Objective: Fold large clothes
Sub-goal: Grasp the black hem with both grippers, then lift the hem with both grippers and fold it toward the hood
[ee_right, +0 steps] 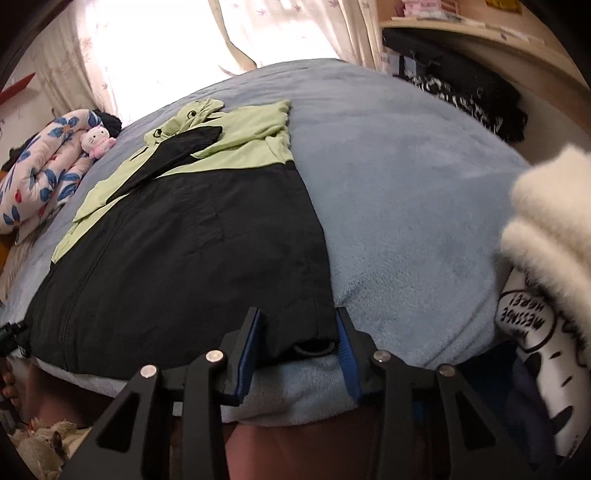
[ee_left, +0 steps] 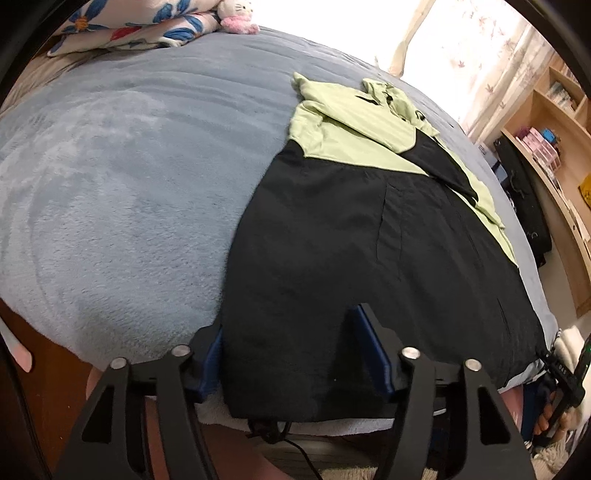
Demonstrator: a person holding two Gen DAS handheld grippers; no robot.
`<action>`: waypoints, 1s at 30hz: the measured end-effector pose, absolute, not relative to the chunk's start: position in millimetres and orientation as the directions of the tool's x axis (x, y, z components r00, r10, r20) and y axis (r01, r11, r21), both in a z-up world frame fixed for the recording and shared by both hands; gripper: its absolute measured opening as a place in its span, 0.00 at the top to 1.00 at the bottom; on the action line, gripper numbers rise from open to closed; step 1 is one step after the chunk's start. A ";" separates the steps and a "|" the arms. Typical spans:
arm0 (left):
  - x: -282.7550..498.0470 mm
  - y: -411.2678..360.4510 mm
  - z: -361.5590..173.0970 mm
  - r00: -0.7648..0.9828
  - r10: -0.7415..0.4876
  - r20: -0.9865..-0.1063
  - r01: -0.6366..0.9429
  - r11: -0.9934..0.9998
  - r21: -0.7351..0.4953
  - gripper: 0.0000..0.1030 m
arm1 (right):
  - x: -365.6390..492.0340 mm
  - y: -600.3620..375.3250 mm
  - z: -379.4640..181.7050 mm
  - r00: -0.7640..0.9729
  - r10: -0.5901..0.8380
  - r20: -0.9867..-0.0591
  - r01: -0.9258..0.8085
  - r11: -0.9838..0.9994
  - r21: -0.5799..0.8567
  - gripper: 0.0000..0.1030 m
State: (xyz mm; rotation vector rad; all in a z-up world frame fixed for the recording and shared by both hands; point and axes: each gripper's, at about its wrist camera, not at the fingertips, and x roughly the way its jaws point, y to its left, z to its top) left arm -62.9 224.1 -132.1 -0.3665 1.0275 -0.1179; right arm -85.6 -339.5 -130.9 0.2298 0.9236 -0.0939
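Note:
A black and light-green jacket (ee_left: 351,229) lies flat on the blue-grey blanket (ee_left: 129,166), hood (ee_left: 391,96) at the far end and one black sleeve (ee_left: 439,166) folded across the chest. My left gripper (ee_left: 295,343) straddles the hem's left corner with the jaws wide; the cloth lies flat between them, not pinched. In the right wrist view the jacket (ee_right: 192,229) reaches my right gripper (ee_right: 297,325), whose blue pads (ee_right: 343,343) flank the hem's right corner and its drawstring ring (ee_right: 314,348). The gap there is narrower, the cloth still unbunched.
A floral quilt (ee_left: 129,26) and a pink-and-white plush toy (ee_left: 236,16) lie at the bed's head. Wooden shelves (ee_left: 554,122) and a black bag (ee_right: 461,85) stand past the far side. A fluffy white sleeve (ee_right: 546,221) hangs at the right. The blanket (ee_right: 406,184) spreads on both sides.

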 end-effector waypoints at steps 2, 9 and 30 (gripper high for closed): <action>-61.8 218.7 -132.6 0.512 -0.254 -0.821 -0.055 0.944 -0.326 0.35 | -84.4 -339.0 -133.4 0.598 0.017 -0.801 0.179 0.972 0.154 0.61; -60.1 207.7 -122.3 0.485 -0.242 -0.840 -0.006 0.960 -0.280 0.88 | -83.7 -335.6 -129.5 0.595 0.015 -0.804 0.158 0.978 0.135 0.75; 88.5 259.5 14.7 0.734 -0.395 -0.552 -0.116 0.728 -0.676 0.95 | 70.9 -366.9 11.4 0.801 0.136 -0.583 0.197 0.859 0.472 0.85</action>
